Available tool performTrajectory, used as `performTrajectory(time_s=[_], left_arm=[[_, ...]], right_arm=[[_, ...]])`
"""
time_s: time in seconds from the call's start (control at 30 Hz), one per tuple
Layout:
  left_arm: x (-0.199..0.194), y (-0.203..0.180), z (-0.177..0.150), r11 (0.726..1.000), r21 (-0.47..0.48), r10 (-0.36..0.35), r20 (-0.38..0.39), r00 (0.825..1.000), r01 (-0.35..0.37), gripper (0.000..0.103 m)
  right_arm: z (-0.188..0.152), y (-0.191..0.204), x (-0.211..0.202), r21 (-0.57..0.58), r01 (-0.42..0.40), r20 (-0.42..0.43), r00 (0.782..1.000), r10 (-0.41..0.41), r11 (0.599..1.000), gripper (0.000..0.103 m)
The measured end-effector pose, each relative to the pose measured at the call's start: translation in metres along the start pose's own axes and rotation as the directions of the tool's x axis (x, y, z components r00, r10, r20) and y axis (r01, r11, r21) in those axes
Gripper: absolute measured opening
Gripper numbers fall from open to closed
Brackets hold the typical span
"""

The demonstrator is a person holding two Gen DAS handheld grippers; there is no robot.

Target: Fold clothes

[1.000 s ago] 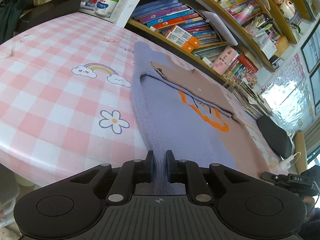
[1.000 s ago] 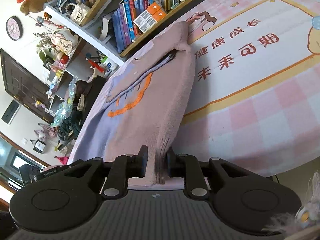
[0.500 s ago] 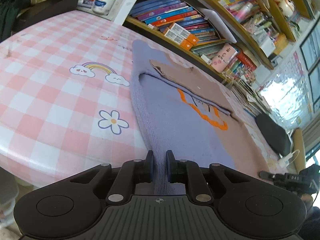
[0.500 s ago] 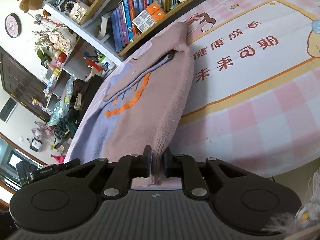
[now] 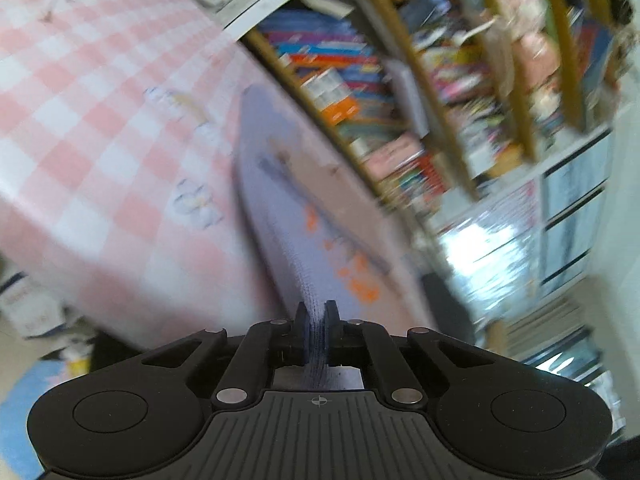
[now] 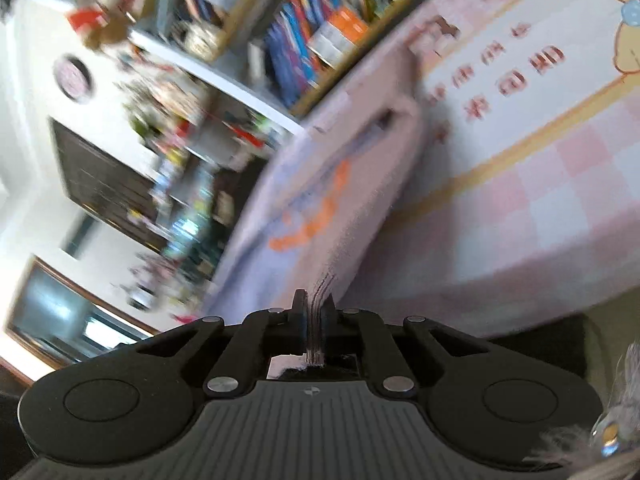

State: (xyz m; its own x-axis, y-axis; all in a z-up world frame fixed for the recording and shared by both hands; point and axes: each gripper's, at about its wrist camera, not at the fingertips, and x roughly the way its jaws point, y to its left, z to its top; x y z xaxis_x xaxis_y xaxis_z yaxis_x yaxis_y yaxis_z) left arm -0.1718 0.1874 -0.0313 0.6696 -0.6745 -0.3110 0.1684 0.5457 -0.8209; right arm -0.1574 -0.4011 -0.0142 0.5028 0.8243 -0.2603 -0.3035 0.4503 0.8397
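Tablecloth (image 5: 92,128) pink-checked, blurred | bookshelves (image 5: 400,92) probably behind | both tongs (image 5: 316,314) (image 6: 314,308) clamped on sweater (image 5: 280,216) hem

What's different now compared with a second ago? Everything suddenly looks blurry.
Both grippers have started moving quickly: the two views have gone blurred, and the table sits further off and tilted, as if the sweater's near hem is being lifted. Nothing was let go. The left gripper and right gripper stay clamped on the hem, and the far end of the sweater still lies on the table.
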Motion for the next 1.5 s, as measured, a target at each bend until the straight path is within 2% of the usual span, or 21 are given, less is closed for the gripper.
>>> performTrajectory(time_s=[0.13, 0.27, 0.47, 0.67, 0.87, 1.03, 1.13, 1.23, 1.27, 1.33, 1.37, 1.43, 1.5], left_arm=[[0.007, -0.009, 0.028, 0.995, -0.022, -0.091, 0.095, 0.991, 0.094, 0.005], [0.017, -0.019, 0.06, 0.984, -0.032, -0.168, 0.194, 0.966, 0.178, 0.005], [0.064, -0.03, 0.114, 0.989, -0.042, -0.128, 0.267, 0.955, 0.144, 0.005], [0.119, -0.009, 0.149, 0.998, -0.064, -0.011, 0.244, 0.97, 0.027, 0.005], [0.153, 0.02, 0.166, 0.994, -0.111, 0.039, 0.21, 0.977, -0.016, 0.005], [0.17, 0.028, 0.173, 0.993, -0.107, 0.075, 0.176, 0.982, -0.057, 0.006], [0.171, 0.03, 0.176, 0.99, -0.08, 0.125, 0.144, 0.982, -0.114, 0.012], [0.173, 0.032, 0.179, 0.984, -0.051, 0.174, 0.114, 0.978, -0.17, 0.02], [0.173, 0.033, 0.181, 0.982, -0.042, 0.19, 0.106, 0.976, -0.187, 0.022], [0.163, 0.028, 0.183, 0.978, -0.006, 0.208, 0.127, 0.97, -0.209, 0.036], [0.158, 0.023, 0.185, 0.974, 0.025, 0.22, 0.145, 0.965, -0.226, 0.039], [0.147, 0.011, 0.189, 0.962, 0.091, 0.237, 0.177, 0.955, -0.256, 0.042], [0.139, -0.002, 0.193, 0.947, 0.169, 0.239, 0.194, 0.951, -0.273, 0.042]], right_arm=[[0.022, 0.009, -0.005, -0.018, -0.135, 0.114, 0.984, 0.136, 0.991, 0.005], [0.062, 0.018, 0.01, -0.051, -0.204, 0.224, 0.952, 0.21, 0.978, 0.005], [0.128, 0.02, 0.059, -0.04, -0.201, 0.347, 0.916, 0.202, 0.979, 0.005], [0.178, -0.002, 0.11, 0.065, -0.087, 0.35, 0.935, 0.059, 0.994, 0.005], [0.194, -0.033, 0.147, 0.107, 0.04, 0.3, 0.951, -0.071, 0.993, 0.005], [0.203, -0.054, 0.165, 0.137, 0.087, 0.275, 0.954, -0.122, 0.987, 0.005], [0.204, -0.065, 0.175, 0.167, 0.124, 0.243, 0.956, -0.162, 0.978, 0.006], [0.207, -0.072, 0.183, 0.164, 0.183, 0.215, 0.952, -0.216, 0.969, 0.012], [0.209, -0.073, 0.183, 0.159, 0.193, 0.213, 0.951, -0.225, 0.968, 0.018], [0.213, -0.073, 0.178, 0.13, 0.188, 0.235, 0.948, -0.214, 0.974, 0.032], [0.216, -0.07, 0.174, 0.103, 0.196, 0.26, 0.941, -0.216, 0.975, 0.039], [0.222, -0.062, 0.166, 0.032, 0.236, 0.295, 0.926, -0.235, 0.971, 0.041], [0.228, -0.052, 0.164, -0.058, 0.286, 0.296, 0.92, -0.257, 0.956, 0.041]])
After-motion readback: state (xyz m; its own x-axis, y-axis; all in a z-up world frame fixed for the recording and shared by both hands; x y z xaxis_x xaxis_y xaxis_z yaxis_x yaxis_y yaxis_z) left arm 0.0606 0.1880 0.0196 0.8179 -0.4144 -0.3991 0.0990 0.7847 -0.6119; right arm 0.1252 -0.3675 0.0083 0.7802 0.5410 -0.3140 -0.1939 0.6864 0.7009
